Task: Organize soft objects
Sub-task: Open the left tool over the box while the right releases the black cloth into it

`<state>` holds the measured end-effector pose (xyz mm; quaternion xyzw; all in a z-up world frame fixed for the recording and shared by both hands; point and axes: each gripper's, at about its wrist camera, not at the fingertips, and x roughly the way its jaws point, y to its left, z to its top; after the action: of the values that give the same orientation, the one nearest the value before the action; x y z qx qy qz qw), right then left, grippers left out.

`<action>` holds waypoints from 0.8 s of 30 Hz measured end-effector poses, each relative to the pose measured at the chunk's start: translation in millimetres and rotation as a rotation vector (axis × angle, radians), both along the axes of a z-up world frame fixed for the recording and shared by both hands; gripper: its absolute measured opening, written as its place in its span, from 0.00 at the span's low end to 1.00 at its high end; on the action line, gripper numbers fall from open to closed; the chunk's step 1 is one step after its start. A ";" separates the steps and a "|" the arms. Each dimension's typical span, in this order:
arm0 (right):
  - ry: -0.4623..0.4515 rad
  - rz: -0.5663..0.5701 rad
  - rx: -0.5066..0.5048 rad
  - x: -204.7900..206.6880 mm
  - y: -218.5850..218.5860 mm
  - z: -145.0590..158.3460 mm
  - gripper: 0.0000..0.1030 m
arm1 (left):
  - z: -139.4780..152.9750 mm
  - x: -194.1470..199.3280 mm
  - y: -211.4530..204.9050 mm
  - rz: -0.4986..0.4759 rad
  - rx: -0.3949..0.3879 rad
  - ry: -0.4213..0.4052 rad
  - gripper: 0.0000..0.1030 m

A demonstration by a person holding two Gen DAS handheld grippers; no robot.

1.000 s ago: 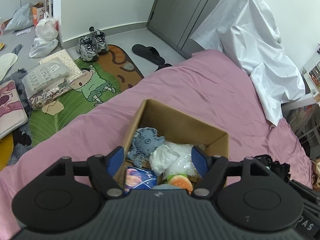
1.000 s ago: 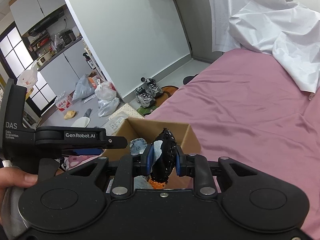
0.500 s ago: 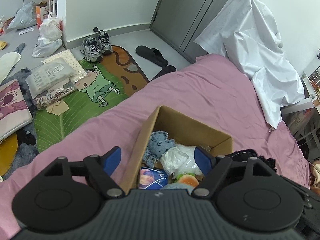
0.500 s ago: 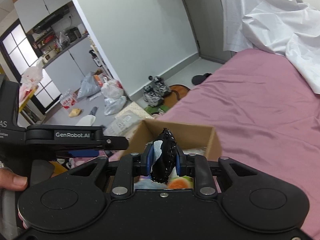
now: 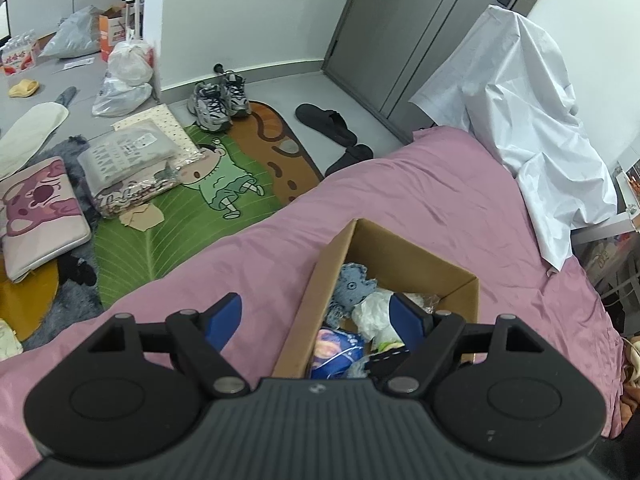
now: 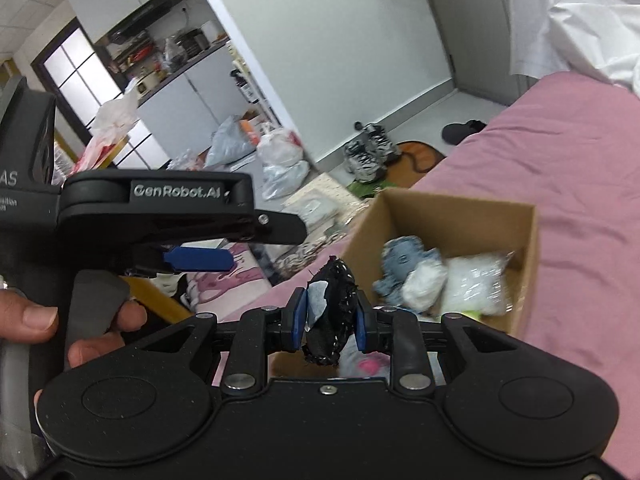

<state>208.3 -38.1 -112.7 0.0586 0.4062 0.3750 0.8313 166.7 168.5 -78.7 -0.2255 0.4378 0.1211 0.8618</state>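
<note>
An open cardboard box point(image 5: 424, 258) sits on the pink bed point(image 5: 400, 192). It holds a blue octopus plush point(image 5: 352, 286), a white soft bundle point(image 5: 374, 314) and a blue printed pouch point(image 5: 336, 350). My left gripper point(image 5: 316, 320) is open and empty, straddling the box's left wall. My right gripper point(image 6: 330, 318) is shut on a black sparkly fabric piece point(image 6: 332, 316) with a white tag, held over the near left corner of the box point(image 6: 460, 212). The plush point(image 6: 404, 256) and a clear white packet point(image 6: 474, 284) show in the right wrist view. The left gripper body point(image 6: 160, 208) is at its left.
A white sheet point(image 5: 520, 120) drapes over something at the bed's far right. On the floor to the left lie a green cartoon mat point(image 5: 192, 204), sneakers point(image 5: 218, 100), black slippers point(image 5: 328, 122), packaged items point(image 5: 128, 156) and plastic bags point(image 5: 124, 76).
The left gripper has moved left and back, so the box now sits to its right. The right gripper, still holding the black fabric, has swung left; the box now lies right of its fingers.
</note>
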 end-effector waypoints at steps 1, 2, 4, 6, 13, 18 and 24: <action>0.009 0.010 0.006 -1.3 1.3 -0.7 0.26 | 1.1 -2.2 0.4 0.005 0.001 0.003 0.77; 0.022 0.029 0.016 -2.8 3.4 -2.2 0.27 | 2.2 -4.0 0.4 0.009 0.002 0.004 0.77; 0.032 0.063 0.020 -7.3 7.3 -2.8 0.39 | 4.8 -7.7 0.2 0.012 0.001 0.001 0.77; 0.006 0.053 0.017 -10.1 3.6 3.0 0.55 | 7.7 -11.5 -1.2 0.009 0.005 -0.002 0.77; 0.002 -0.019 0.050 -6.2 -21.1 18.9 0.55 | 17.7 -21.2 -5.6 0.004 0.020 0.000 0.79; 0.001 -0.058 0.038 -8.8 -36.7 22.5 0.55 | 27.9 -30.2 -7.9 0.012 0.033 -0.008 0.85; -0.004 -0.122 0.032 -15.0 -63.4 25.3 0.55 | 34.5 -41.3 -19.4 -0.001 0.033 -0.010 0.85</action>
<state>193.3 -101.5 -87.5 0.0959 0.3943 0.3302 0.8522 125.4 149.1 -44.2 -0.2118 0.4317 0.1266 0.8676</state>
